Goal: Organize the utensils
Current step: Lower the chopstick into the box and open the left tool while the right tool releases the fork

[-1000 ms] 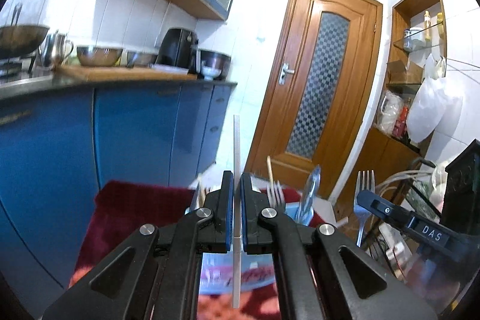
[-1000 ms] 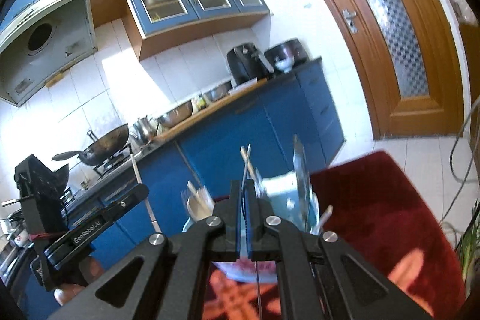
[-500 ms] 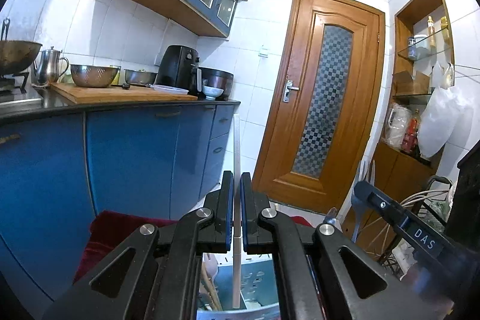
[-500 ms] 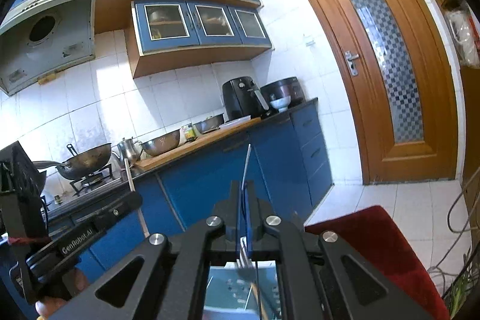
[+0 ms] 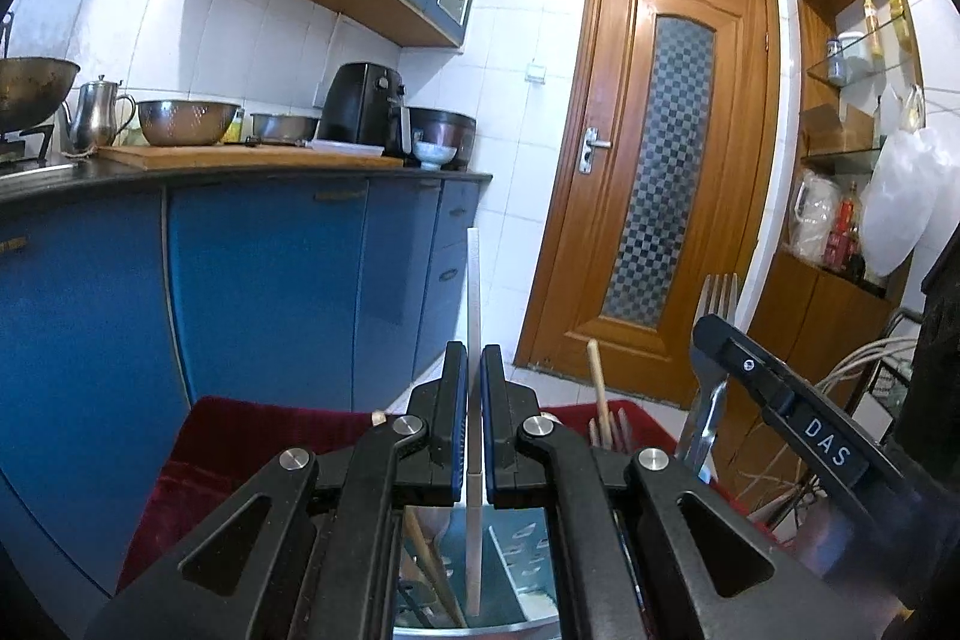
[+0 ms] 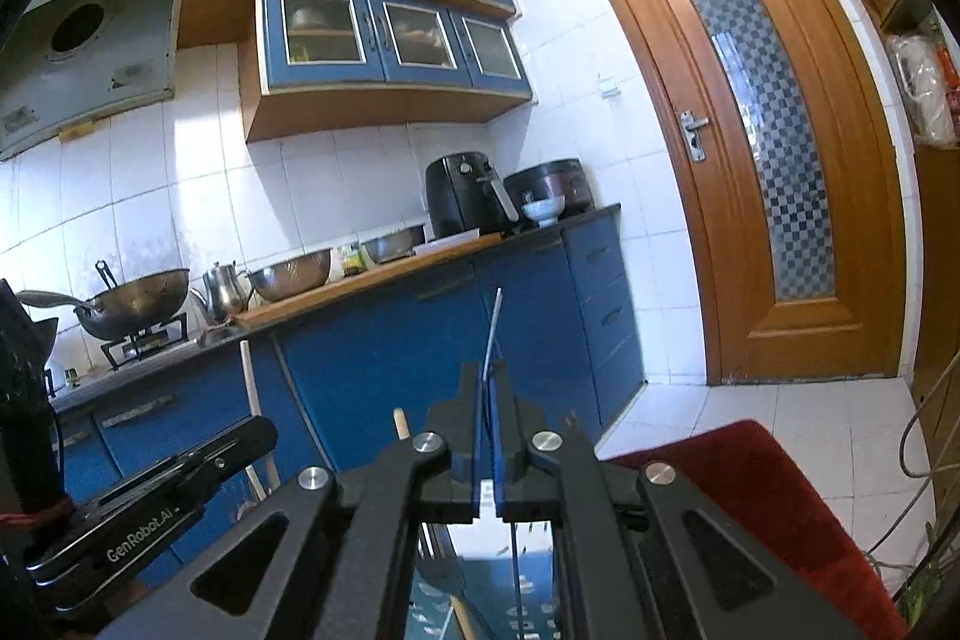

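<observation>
My left gripper (image 5: 473,370) is shut on a thin white stick-like utensil (image 5: 473,292) that stands upright; its lower end hangs over a perforated utensil holder (image 5: 510,574). My right gripper (image 6: 487,388) is shut on a metal fork, seen edge-on (image 6: 493,334); in the left wrist view its tines (image 5: 720,295) point up at the right. The left gripper also shows at the lower left of the right wrist view (image 6: 180,478) with the white utensil (image 6: 249,388). Wooden chopsticks (image 5: 597,394) and other utensils stand in the holder.
Blue base cabinets (image 5: 258,292) with a counter holding bowls, a kettle and an air fryer (image 5: 363,109) lie to the left. A wooden door (image 5: 654,172) stands ahead. A red rug (image 6: 750,496) covers the floor. Shelves and cables (image 5: 864,358) are at the right.
Both grippers have risen with their utensils out of the holder and then dipped a little, so the holder's utensils show again in the left wrist view. Both stay shut.
</observation>
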The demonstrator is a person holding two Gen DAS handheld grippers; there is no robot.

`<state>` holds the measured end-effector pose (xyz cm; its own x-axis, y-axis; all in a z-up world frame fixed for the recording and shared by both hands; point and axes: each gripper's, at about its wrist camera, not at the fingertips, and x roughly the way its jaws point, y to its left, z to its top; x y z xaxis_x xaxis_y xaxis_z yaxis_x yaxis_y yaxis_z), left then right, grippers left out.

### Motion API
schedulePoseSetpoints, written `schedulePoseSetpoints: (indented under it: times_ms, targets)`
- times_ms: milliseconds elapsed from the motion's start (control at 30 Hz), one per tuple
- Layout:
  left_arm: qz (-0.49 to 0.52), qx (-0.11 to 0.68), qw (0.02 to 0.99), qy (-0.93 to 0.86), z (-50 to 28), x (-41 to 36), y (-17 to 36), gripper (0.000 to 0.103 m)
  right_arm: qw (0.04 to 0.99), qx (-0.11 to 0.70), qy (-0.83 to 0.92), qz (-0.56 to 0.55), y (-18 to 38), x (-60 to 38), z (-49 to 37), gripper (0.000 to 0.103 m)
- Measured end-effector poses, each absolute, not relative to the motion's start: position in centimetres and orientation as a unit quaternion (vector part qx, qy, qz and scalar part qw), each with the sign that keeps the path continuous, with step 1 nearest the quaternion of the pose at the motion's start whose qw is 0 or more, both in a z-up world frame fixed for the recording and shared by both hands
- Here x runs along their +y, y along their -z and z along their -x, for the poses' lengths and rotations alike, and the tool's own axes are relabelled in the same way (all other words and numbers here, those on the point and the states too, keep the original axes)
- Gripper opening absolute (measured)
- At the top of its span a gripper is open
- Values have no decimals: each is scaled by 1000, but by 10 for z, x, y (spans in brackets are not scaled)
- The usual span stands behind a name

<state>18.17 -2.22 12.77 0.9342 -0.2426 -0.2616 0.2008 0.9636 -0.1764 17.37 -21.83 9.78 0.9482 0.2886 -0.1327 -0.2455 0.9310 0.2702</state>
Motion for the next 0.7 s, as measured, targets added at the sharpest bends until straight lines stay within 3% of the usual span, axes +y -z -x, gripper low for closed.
schedulePoseSetpoints:
  times_ms: [267,333,400,467,533,700]
  targets:
    - [71,173,975,122,-184,-27,-110,2,978,101,-146,-112,-92,-216,-165,5]
    - [70,181,973,122,-183,-28,-108,3,976,102,-150,-116,-94,-217,-162,11]
    - [67,187,973,120,-182,-29,-108,6,975,103,-155,-120,-97,-218,-158,14]
    - [67,189,973,119,-179,-29,-109,19,974,103,-157,-123,-100,-219,-154,15]
    - [68,189,972,121,-174,-28,-112,25,974,104,-159,-127,-104,-220,-148,17]
    - [76,192,971,122,-158,-25,-121,27,972,112,-162,-128,-112,-220,-132,20]
